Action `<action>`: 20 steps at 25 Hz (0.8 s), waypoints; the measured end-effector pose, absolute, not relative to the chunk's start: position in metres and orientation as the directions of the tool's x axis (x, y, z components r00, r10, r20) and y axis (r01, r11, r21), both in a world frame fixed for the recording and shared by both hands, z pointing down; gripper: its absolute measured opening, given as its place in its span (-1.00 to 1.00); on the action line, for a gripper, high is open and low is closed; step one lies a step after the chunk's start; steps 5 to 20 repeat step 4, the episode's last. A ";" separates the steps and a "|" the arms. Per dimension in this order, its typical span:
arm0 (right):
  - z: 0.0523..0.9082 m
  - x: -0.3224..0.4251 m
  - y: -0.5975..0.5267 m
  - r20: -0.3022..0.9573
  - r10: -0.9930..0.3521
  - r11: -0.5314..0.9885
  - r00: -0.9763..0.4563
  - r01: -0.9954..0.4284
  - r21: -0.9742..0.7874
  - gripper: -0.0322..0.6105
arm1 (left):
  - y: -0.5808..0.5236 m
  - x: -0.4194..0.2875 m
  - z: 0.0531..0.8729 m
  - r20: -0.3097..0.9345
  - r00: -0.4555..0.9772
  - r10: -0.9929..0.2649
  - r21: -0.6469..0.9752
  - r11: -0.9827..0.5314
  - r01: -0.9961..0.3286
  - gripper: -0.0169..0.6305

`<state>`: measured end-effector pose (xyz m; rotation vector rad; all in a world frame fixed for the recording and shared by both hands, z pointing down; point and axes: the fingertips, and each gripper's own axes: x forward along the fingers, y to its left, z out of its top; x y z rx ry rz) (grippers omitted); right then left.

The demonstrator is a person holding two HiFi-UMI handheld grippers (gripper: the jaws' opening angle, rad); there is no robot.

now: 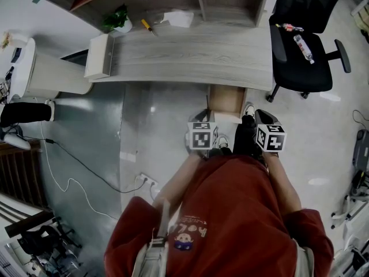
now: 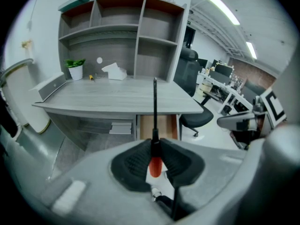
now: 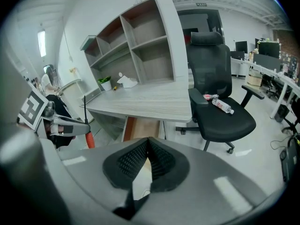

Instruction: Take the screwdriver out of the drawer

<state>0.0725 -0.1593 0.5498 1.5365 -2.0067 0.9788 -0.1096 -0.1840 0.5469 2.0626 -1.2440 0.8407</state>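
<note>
Red plastic shows between the pads of the left gripper (image 2: 155, 146); they pinch the screwdriver (image 2: 155, 165) near where handle meets shaft, with the black shaft pointing up toward the desk (image 1: 190, 53) and most of the handle hanging below the grip. The tool is therefore clear of the drawer (image 1: 226, 100), which stands open under the desk's front edge, near its right corner. The right gripper (image 3: 146, 156) holds nothing, its fingers pressed together at the tips.

We judge the task all but done; what worries us is the hold. The pads bite a narrow, round part, so a quick swing could let the tool swivel or slip out and drop to the floor; the bare tip could also scrape the desk's front edge if we push forward.
</note>
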 end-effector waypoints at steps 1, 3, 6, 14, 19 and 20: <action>0.550 0.072 -0.159 0.698 -0.651 0.138 -0.298 -0.951 -0.277 -0.89 | -0.184 -0.110 0.548 0.759 0.367 -0.538 0.157 -0.396 -0.905 -0.77; 0.551 0.071 -0.160 0.697 -0.652 0.139 -0.299 -0.950 -0.278 -0.89 | -0.183 -0.110 0.550 0.761 0.369 -0.534 0.159 -0.397 -0.904 -0.77; 0.552 0.071 -0.160 0.697 -0.652 0.139 -0.299 -0.950 -0.278 -0.89 | -0.183 -0.110 0.551 0.762 0.370 -0.532 0.160 -0.399 -0.903 -0.77; 0.552 0.071 -0.160 0.697 -0.652 0.139 -0.299 -0.950 -0.278 -0.89 | -0.183 -0.110 0.551 0.762 0.370 -0.532 0.160 -0.399 -0.903 -0.77; 0.552 0.071 -0.160 0.697 -0.652 0.139 -0.299 -0.950 -0.278 -0.89 | -0.183 -0.110 0.551 0.762 0.370 -0.532 0.160 -0.399 -0.903 -0.77; 0.552 0.071 -0.160 0.697 -0.652 0.139 -0.299 -0.950 -0.278 -0.89 | -0.183 -0.110 0.551 0.762 0.370 -0.532 0.160 -0.399 -0.903 -0.77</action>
